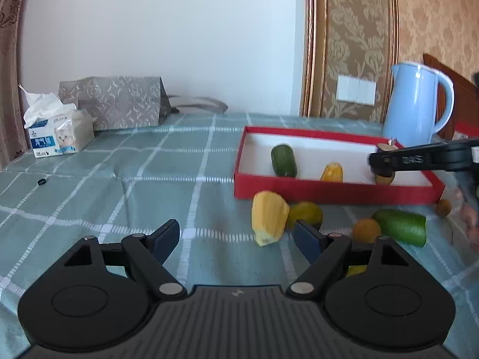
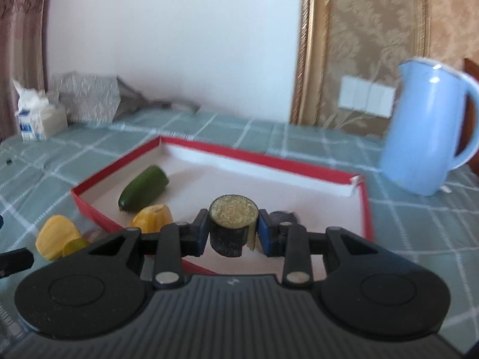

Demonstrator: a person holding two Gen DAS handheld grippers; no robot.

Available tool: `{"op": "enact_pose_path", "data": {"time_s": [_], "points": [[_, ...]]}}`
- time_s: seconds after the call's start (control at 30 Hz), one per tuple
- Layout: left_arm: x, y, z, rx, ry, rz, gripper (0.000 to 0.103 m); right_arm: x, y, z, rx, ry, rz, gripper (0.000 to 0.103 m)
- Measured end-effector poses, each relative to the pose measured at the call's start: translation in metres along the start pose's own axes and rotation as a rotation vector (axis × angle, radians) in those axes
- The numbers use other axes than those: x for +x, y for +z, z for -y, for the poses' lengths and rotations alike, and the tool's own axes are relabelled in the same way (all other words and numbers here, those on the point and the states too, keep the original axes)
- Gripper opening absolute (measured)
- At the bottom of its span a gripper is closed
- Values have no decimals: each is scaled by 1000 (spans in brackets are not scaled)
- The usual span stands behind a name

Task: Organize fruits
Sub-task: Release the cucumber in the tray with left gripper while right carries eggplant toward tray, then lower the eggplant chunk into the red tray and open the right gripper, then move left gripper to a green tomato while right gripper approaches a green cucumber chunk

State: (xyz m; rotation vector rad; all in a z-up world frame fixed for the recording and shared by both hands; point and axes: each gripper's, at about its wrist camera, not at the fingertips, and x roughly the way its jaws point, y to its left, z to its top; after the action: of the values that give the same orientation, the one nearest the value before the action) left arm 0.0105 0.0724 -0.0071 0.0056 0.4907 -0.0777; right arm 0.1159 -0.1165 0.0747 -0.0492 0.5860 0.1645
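A red box point(image 1: 329, 193) point(image 2: 98, 209) holds a green cucumber piece point(image 1: 283, 160) point(image 2: 143, 188) and a yellow fruit piece point(image 1: 331, 173) point(image 2: 153, 214). My right gripper point(image 2: 234, 230) is shut on a dark cut fruit piece point(image 2: 232, 224) above the box; it also shows in the left wrist view point(image 1: 381, 164). My left gripper point(image 1: 236, 239) is open above the cloth. In front of the box lie a yellow piece point(image 1: 268, 217) point(image 2: 55, 233), a yellow-green fruit point(image 1: 305, 214), an orange fruit point(image 1: 365, 229) and a green piece point(image 1: 402, 226).
A blue kettle point(image 1: 416, 104) point(image 2: 428, 125) stands behind the box at right. A tissue box point(image 1: 58, 133) and a grey bag point(image 1: 119, 104) sit far left. A small brown fruit point(image 1: 443, 208) lies right of the box. The table has a green checked cloth point(image 1: 119, 179).
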Motion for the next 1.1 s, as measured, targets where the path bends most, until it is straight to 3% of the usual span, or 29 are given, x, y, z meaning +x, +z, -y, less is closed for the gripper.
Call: {"op": "enact_pose_path", "data": {"time_s": [0.17, 0.3, 0.5, 0.73, 0.93, 1.1], "points": [[7, 0, -4, -23, -22, -48, 83, 25, -10, -5, 9, 4, -57, 34], [9, 0, -7, -46, -32, -60, 83, 22, -13, -7, -7, -42, -11, 77], [-3, 0, -5, -37, -44, -3, 83, -27, -13, 11, 15, -44, 86, 83], [-20, -7, 11, -6, -235, 12, 85, -75, -49, 45, 115, -40, 157, 99], [-21, -13, 34, 71, -242, -1, 85, -79, -57, 58, 197, 10, 145, 99], [-13, -15, 45, 128, -253, -46, 85, -79, -60, 43, 137, 17, 146, 99]]}}
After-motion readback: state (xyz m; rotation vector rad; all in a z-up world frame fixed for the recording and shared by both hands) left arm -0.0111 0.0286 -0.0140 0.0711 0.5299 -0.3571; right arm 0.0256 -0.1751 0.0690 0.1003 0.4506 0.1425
